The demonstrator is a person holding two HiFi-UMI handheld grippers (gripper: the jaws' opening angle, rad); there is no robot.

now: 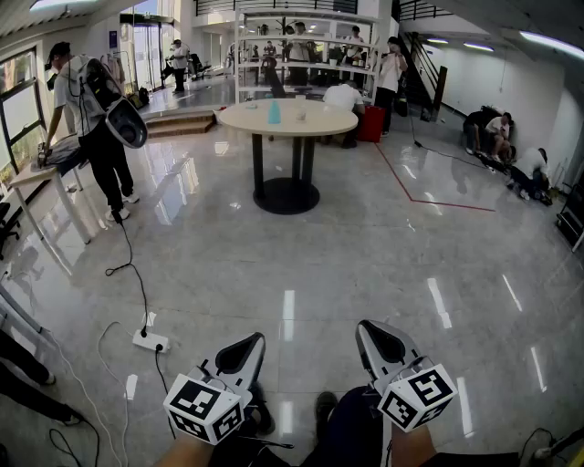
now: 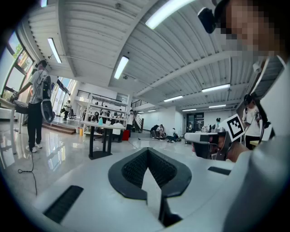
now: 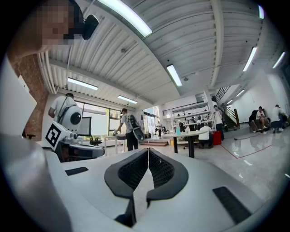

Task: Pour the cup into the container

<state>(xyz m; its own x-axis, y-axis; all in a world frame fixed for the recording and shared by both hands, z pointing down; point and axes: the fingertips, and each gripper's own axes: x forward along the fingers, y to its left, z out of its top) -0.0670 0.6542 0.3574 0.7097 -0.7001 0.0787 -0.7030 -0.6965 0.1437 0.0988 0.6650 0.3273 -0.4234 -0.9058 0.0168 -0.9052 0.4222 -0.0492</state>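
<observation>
Only the head view shows two grippers together: the grey left gripper (image 1: 246, 347) and the grey right gripper (image 1: 376, 336). Their fingers are seen shut and empty in the gripper views. One pale-blue cup (image 1: 274, 111) is seen on the distant round beige bench (image 1: 319, 120).

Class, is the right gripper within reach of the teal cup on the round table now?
Probably not: the right gripper is held close to the person, while the cup stands on the table far across the floor.

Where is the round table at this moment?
In the head view, the round table stands far ahead at upper centre, before the white shelving.
</observation>
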